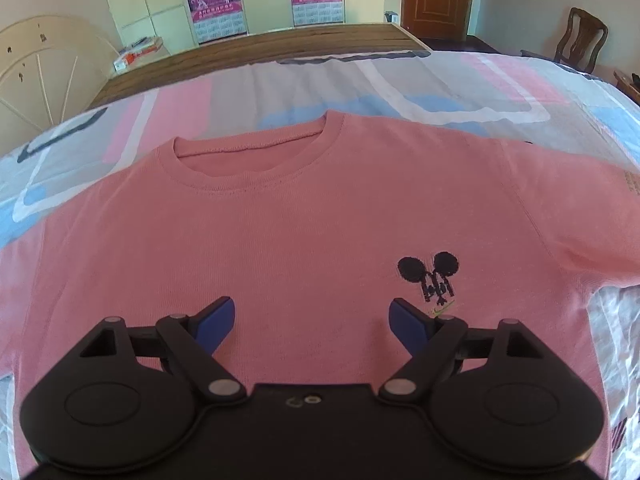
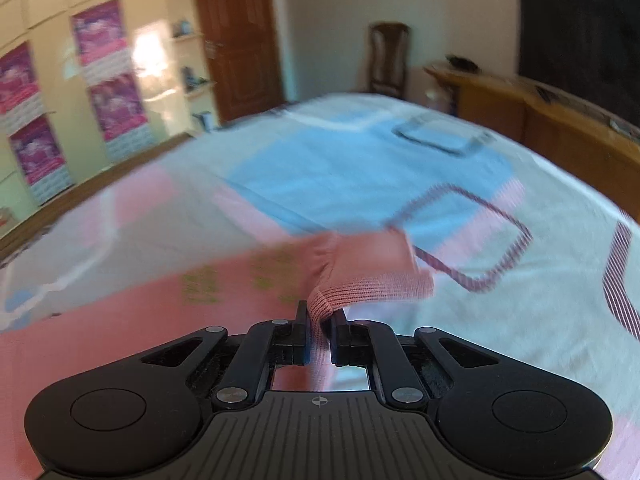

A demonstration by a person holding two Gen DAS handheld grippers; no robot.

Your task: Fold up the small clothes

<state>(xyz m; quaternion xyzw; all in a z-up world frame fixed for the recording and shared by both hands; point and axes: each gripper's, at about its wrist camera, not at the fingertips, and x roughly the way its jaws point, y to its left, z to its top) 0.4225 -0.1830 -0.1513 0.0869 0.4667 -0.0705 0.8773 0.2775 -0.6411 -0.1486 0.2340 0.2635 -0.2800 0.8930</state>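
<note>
While the right gripper pinches the ribbed sleeve cuff of the pink T-shirt lying flat on the bedspread, carry it toward nine o'clock, low and taut, with the wide-open, empty left gripper ready over the chest.

We see even, soft daylight in both views, with no hard shadows. The left wrist view is sharp: the shirt shows its knit, and straight lines bow toward dark rounded corners. The right wrist view is smeared by motion blur across the bedsheet and the posters; only the right gripper stays crisp. Glare washes the cupboard doors there.
</note>
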